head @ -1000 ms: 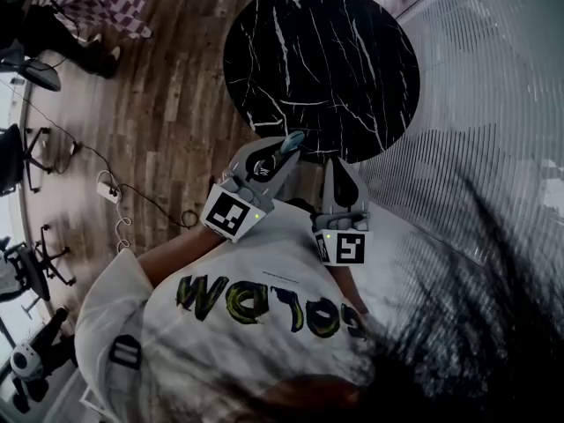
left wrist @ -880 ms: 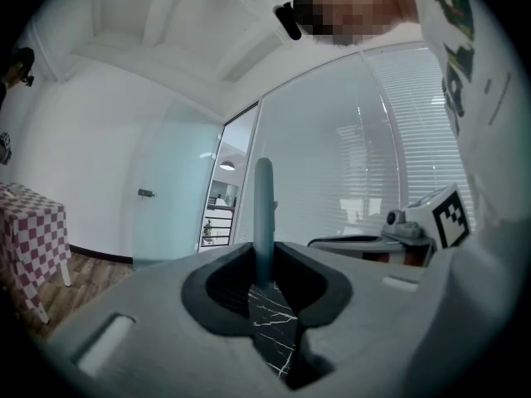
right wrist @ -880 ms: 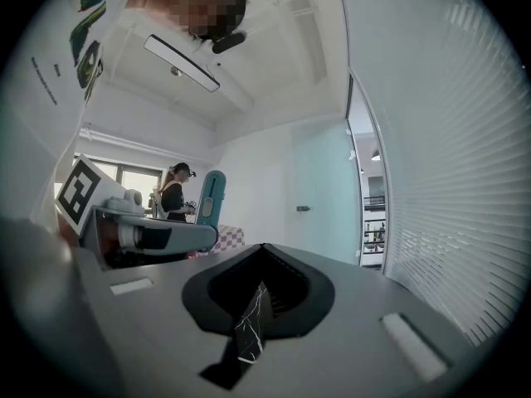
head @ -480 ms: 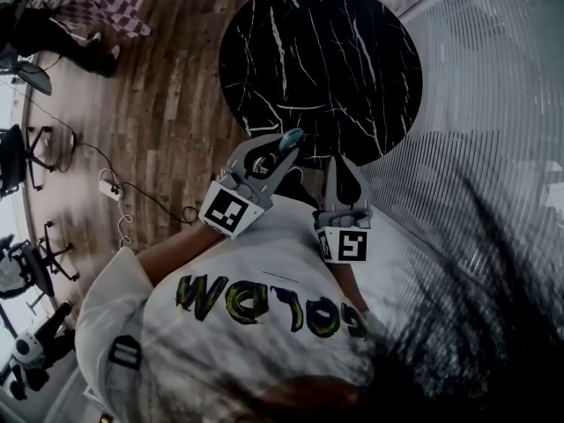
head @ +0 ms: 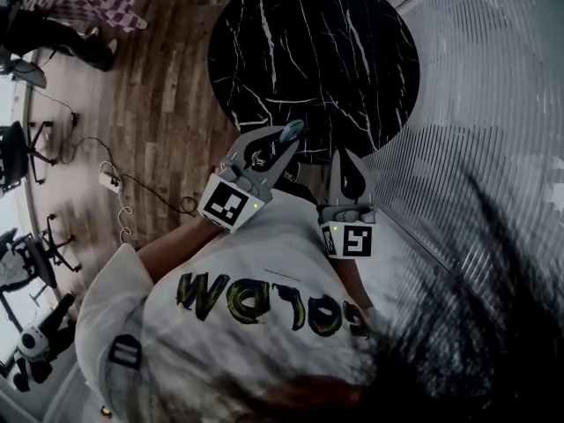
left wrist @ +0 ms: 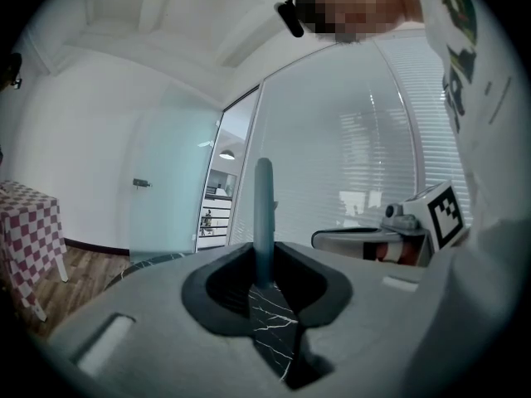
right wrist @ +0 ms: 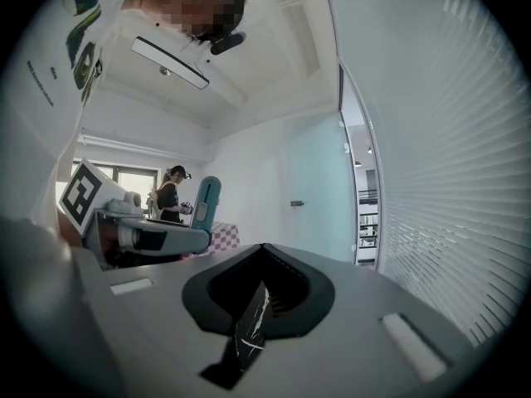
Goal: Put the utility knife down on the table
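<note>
Left gripper [head: 280,146] clamps a teal utility knife [head: 292,130] at the black marble table's [head: 317,51] edge; right gripper [head: 345,155], clenched empty, is alongside by window blinds [head: 493,104].

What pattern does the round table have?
The table is black with white veins; head view shows it best.

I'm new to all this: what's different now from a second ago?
Both tongs edged a little further forward over the black table's near rim. Nothing was taken or let go: the left tongs still clamp the utility knife, and the right tongs stay shut and empty.
</note>
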